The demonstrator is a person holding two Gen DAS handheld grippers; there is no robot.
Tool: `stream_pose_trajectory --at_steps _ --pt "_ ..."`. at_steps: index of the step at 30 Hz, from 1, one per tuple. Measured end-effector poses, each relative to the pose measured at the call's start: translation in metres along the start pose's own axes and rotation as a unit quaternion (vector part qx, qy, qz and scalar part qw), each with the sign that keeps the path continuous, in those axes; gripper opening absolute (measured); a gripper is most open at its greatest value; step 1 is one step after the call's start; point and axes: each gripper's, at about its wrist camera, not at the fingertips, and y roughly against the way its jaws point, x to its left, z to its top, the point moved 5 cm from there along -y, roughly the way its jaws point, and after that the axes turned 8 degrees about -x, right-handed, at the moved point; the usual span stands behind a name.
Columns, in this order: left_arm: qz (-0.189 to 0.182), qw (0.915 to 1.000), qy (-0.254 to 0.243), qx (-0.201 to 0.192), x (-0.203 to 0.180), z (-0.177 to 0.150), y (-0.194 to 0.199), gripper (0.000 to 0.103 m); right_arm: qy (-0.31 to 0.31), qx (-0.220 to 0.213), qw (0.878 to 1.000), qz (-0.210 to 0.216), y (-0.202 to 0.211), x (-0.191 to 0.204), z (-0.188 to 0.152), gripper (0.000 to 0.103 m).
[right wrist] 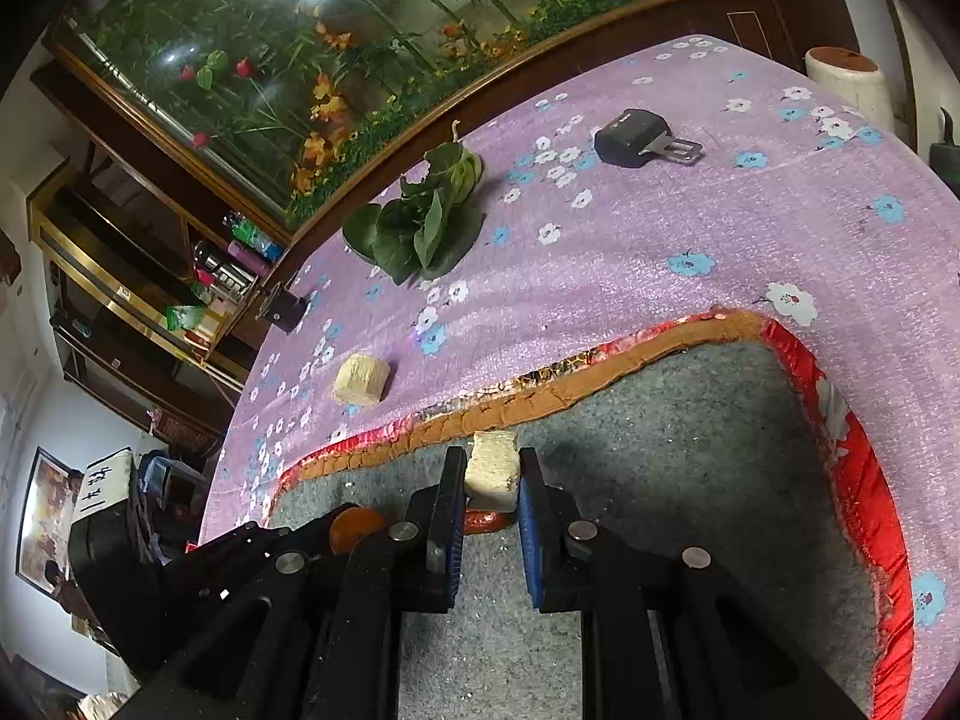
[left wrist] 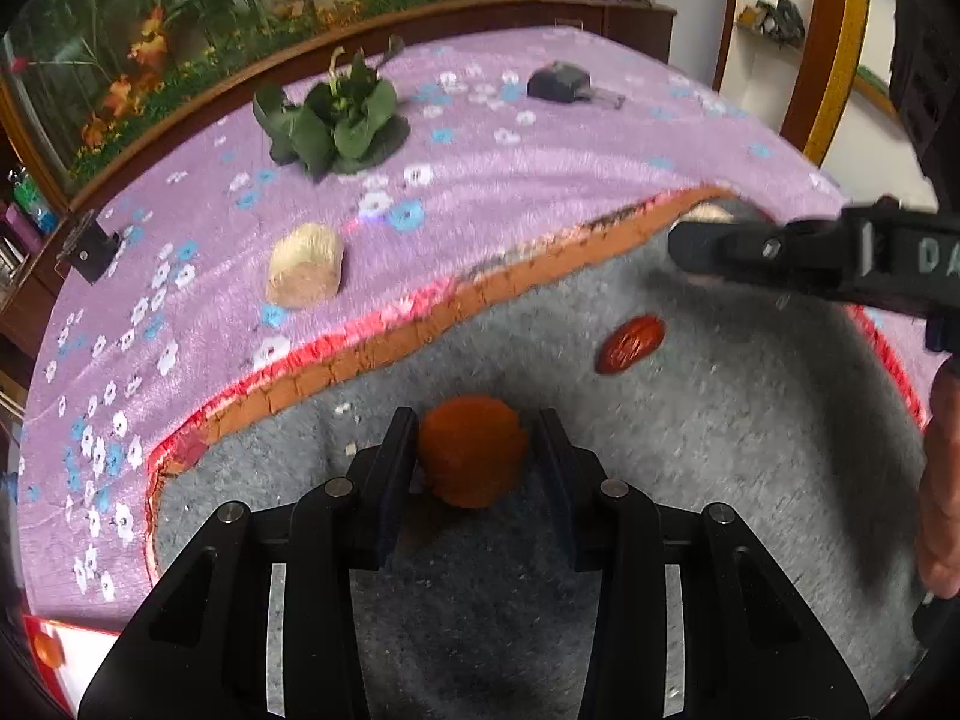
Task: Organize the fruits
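Note:
In the left wrist view my left gripper (left wrist: 474, 450) stands with its jaws on both sides of an orange round fruit (left wrist: 471, 456), low over the grey mat (left wrist: 720, 450); the left finger touches it, and a slight gap shows at the right. A red date (left wrist: 630, 345) lies on the mat beyond. My right gripper (right wrist: 492, 474) is shut on a pale beige block (right wrist: 492, 471) above the mat (right wrist: 690, 450). The red date (right wrist: 486, 521) shows just under it. A second beige block (left wrist: 306, 264) lies on the purple cloth, also seen in the right wrist view (right wrist: 361, 381).
A leafy green vegetable (left wrist: 336, 114) and a black buckle (left wrist: 561, 83) lie far back on the purple flowered cloth (left wrist: 510, 180). The mat has an orange-red rim (left wrist: 390, 342). A small black box (left wrist: 90, 249) sits at the left edge. A flower mural stands behind.

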Motion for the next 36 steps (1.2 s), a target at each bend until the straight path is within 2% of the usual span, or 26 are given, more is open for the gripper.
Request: stream_pose_trajectory --at_steps 6,10,14,19,25,30,33,36 --pt "0.009 0.9996 -0.026 -0.007 -0.008 -0.001 0.004 0.035 0.002 0.005 1.0 0.002 -0.003 0.001 -0.002 0.016" --pt "0.024 0.9995 -0.011 -0.016 -0.006 -0.003 0.011 0.034 0.002 0.005 1.0 0.006 -0.002 0.001 -0.002 0.016" --pt "0.057 0.9969 -0.004 -0.054 -0.01 -0.003 0.034 0.034 0.01 -0.001 1.0 0.012 0.0 0.005 -0.003 0.016" --pt "0.089 0.9897 0.019 -0.11 -0.016 -0.012 0.087 0.034 0.024 -0.01 0.999 0.022 0.001 0.011 -0.004 0.016" --pt "0.126 0.9776 0.071 -0.153 -0.001 -0.049 0.16 0.035 0.043 -0.022 0.998 0.029 0.003 0.017 -0.007 0.016" --pt "0.196 0.9587 0.12 -0.169 0.037 -0.102 0.219 0.035 0.055 -0.03 0.998 0.027 0.002 0.018 -0.012 0.016" --pt "0.223 0.9479 0.152 -0.169 0.067 -0.131 0.246 0.035 0.043 -0.014 0.998 0.032 -0.003 0.02 -0.02 0.016" --pt "0.252 0.937 0.179 -0.163 0.092 -0.157 0.262 0.035 0.046 0.01 0.997 0.062 -0.004 0.045 -0.038 0.016"
